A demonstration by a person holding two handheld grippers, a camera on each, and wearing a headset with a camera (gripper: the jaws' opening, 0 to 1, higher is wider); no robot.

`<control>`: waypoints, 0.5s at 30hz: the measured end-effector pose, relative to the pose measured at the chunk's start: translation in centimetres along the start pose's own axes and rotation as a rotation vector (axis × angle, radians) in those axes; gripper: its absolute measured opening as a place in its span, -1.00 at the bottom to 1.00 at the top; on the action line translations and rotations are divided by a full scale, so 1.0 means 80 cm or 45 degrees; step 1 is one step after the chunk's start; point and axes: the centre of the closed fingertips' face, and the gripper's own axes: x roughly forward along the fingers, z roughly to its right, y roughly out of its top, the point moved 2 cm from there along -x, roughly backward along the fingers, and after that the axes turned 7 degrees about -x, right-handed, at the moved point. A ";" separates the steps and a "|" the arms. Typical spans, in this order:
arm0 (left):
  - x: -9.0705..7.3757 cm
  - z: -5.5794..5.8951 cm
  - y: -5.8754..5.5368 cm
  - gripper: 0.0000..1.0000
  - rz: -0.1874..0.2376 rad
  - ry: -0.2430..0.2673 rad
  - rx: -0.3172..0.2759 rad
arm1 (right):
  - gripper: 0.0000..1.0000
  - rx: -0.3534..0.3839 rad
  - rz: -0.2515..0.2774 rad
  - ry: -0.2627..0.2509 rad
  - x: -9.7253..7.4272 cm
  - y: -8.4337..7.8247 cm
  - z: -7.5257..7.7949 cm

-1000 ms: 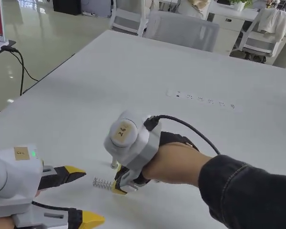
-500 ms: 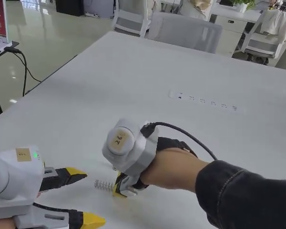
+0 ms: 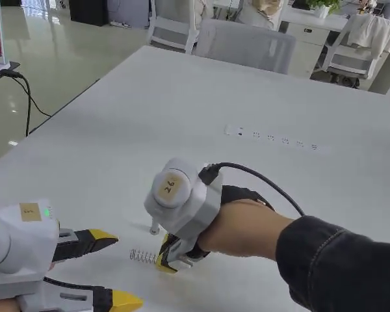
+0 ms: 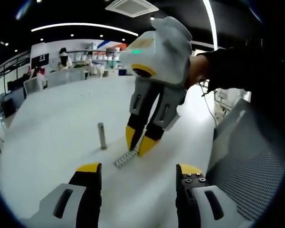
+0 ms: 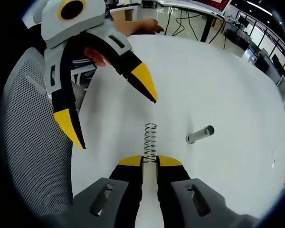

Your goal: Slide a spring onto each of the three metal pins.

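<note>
A small metal spring (image 3: 143, 256) lies level just over the white table (image 3: 182, 117), one end pinched in my right gripper (image 3: 164, 260), which is shut on it. A short metal pin (image 3: 155, 228) stands upright just behind the spring. In the right gripper view the spring (image 5: 150, 140) sticks out ahead of the shut gripper (image 5: 150, 160), with the pin (image 5: 200, 134) off to the right. My left gripper (image 3: 117, 268) stands open at the lower left, nothing between its fingers, facing the spring (image 4: 126, 159) and the pin (image 4: 102, 135).
A row of flush sockets (image 3: 270, 136) crosses the table's middle. Grey chairs (image 3: 244, 39) stand along the far edge. The right gripper's black cable (image 3: 260, 177) arcs over the hand. The table's left edge (image 3: 45, 130) drops to the floor.
The right gripper has shifted only slightly, still holding the spring beside the pin. The left gripper has stayed open in the same place. The head camera has moved a little.
</note>
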 end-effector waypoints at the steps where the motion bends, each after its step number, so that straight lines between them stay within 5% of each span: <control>1: 0.000 0.001 0.000 0.15 -0.001 -0.003 0.003 | -0.85 0.000 0.001 0.003 -0.002 -0.001 -0.001; 15: 0.015 0.025 0.006 -0.06 -0.032 -0.106 0.095 | -0.85 -0.092 -0.041 0.068 -0.032 -0.015 -0.034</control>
